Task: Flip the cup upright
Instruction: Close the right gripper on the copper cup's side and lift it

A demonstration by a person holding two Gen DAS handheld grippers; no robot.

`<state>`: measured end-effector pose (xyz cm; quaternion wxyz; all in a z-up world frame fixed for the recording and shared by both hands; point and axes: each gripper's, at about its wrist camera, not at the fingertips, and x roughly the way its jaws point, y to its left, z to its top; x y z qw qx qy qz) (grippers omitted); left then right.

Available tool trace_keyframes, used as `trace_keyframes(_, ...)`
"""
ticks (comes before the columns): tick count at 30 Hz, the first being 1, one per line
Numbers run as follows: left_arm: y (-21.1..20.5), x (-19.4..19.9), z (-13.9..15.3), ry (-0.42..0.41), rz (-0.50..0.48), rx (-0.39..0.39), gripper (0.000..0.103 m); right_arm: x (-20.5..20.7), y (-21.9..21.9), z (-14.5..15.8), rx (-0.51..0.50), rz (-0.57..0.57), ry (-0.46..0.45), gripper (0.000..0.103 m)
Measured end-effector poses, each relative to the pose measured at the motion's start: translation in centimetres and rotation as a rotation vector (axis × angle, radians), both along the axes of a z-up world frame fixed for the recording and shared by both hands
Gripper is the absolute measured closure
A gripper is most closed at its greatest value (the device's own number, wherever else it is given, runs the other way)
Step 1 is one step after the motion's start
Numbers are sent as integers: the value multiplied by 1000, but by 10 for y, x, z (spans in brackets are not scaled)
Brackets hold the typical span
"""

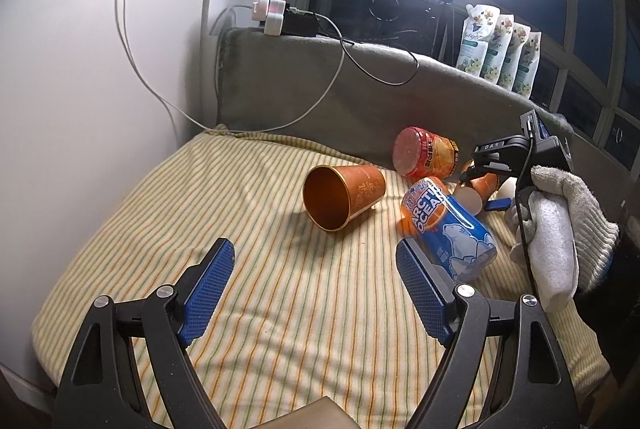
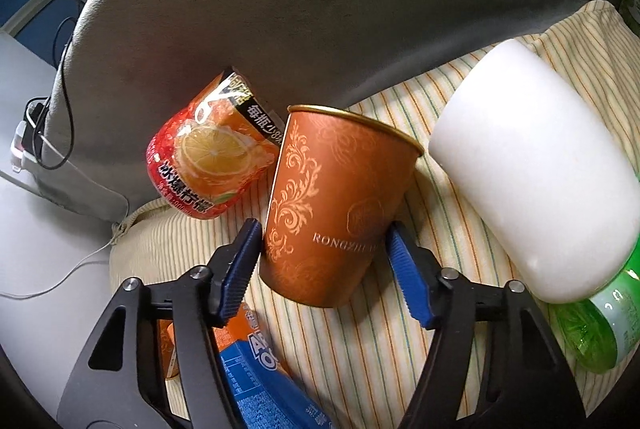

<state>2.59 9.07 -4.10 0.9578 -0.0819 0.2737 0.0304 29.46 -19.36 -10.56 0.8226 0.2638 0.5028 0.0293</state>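
R gripper (image 2: 324, 261) has its jaws either side of the orange cup (image 2: 340, 205), touching but w/ squeeze unclear; L gripper (image 1: 316, 289) gapes empty at 6 o'clock—next: clamp, rotate rim-up.

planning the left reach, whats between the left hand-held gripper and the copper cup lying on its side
Only bare striped bedding between the left hand-held gripper and the copper cup, per the left wrist view.
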Motion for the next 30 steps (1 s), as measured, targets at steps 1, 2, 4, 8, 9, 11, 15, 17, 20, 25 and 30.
trace_keyframes(1,1,-1,0,-1,1,0,20,-1,1,1,6,5,-2,38)
trace_keyframes(2,0,-1,0,-3,1,0,20,-2,0,1,10,7,-3,39)
trace_keyframes(4,0,-2,1,-5,2,0,20,-5,-2,0,20,15,-8,39)
trace_keyframes(8,-2,-5,3,-10,-1,4,20,-13,-3,5,22,47,-28,39)
trace_keyframes(9,-3,-5,3,-11,-2,6,20,-16,-3,7,23,57,-35,39)
trace_keyframes(11,-4,-7,4,-13,-2,9,20,-22,-3,12,29,73,-46,39)
trace_keyframes(15,-5,-10,6,-17,1,13,20,-37,-5,28,38,114,-77,39)
trace_keyframes(17,-6,-11,7,-16,0,12,20,-46,-9,37,42,137,-90,39)
trace_keyframes(20,-7,-12,8,-10,-2,16,20,-60,-15,47,58,175,-101,39)
trace_keyframes(25,-11,-15,10,-1,-17,3,20,-88,-17,70,54,256,-131,39)
trace_keyframes(30,-19,-20,15,-9,-36,11,20,-114,-18,96,54,318,-155,39)
